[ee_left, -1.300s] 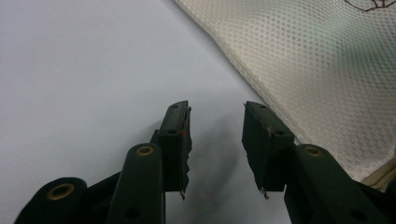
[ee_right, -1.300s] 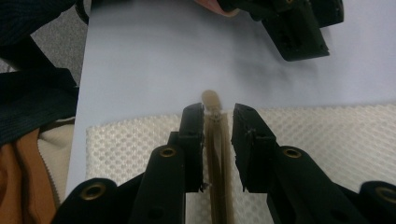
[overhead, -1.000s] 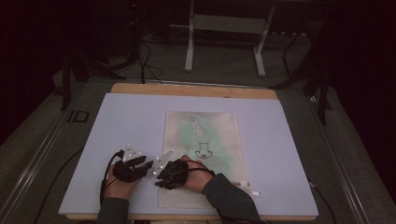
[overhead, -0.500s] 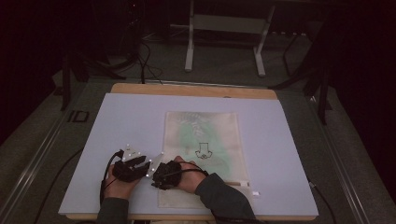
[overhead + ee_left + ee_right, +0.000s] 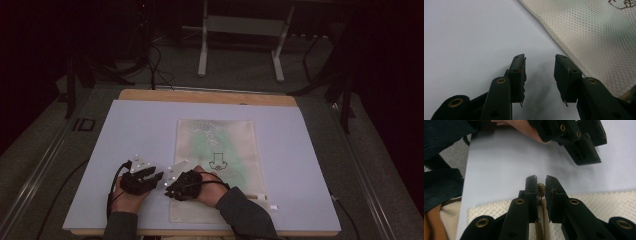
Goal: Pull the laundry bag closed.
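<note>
A cream mesh bag (image 5: 216,165) lies flat on the pale table (image 5: 300,150), a faint green item showing through its netting and a small dark drawing printed near its middle; its near-left edge carries a tan zipper pull (image 5: 541,188); the right gripper (image 5: 541,182) has just been closing and now pinches that pull between its jaws; the left gripper (image 5: 539,72) hangs released just beside the bag's edge, nothing between its pads; the tabletop is plain, wood-edged; beyond it, dim grey floor, cables and a metal stand (image 5: 240,45).
</note>
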Demonstrator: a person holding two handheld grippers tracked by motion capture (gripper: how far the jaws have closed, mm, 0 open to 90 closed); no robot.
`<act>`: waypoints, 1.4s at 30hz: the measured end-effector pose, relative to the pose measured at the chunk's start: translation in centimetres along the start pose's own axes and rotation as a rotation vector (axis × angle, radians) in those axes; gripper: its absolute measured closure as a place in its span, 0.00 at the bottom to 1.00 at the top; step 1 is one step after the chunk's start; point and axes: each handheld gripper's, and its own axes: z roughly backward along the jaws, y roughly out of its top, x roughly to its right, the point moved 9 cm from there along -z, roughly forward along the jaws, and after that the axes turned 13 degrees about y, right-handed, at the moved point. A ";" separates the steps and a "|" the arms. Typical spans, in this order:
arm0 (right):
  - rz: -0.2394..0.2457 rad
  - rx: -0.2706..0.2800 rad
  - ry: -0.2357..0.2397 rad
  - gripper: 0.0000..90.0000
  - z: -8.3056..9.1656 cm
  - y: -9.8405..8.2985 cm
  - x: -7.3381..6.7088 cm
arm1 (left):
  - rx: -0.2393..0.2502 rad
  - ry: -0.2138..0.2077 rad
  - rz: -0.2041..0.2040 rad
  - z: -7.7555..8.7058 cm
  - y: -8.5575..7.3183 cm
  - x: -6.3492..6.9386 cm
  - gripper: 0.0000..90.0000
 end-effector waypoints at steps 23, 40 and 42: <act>-0.042 -0.040 0.015 0.90 0.2 -2.4 0.1 | 0.005 -0.021 -0.015 0.2 0.1 0.6 0.67; -0.045 -0.030 0.002 0.91 0.0 -3.2 -0.1 | -0.003 -0.143 -0.102 1.0 -0.1 3.5 0.99; -0.050 -0.026 -0.002 0.91 -0.1 -3.2 -0.1 | -0.010 -0.161 -0.125 1.0 -0.1 4.4 0.99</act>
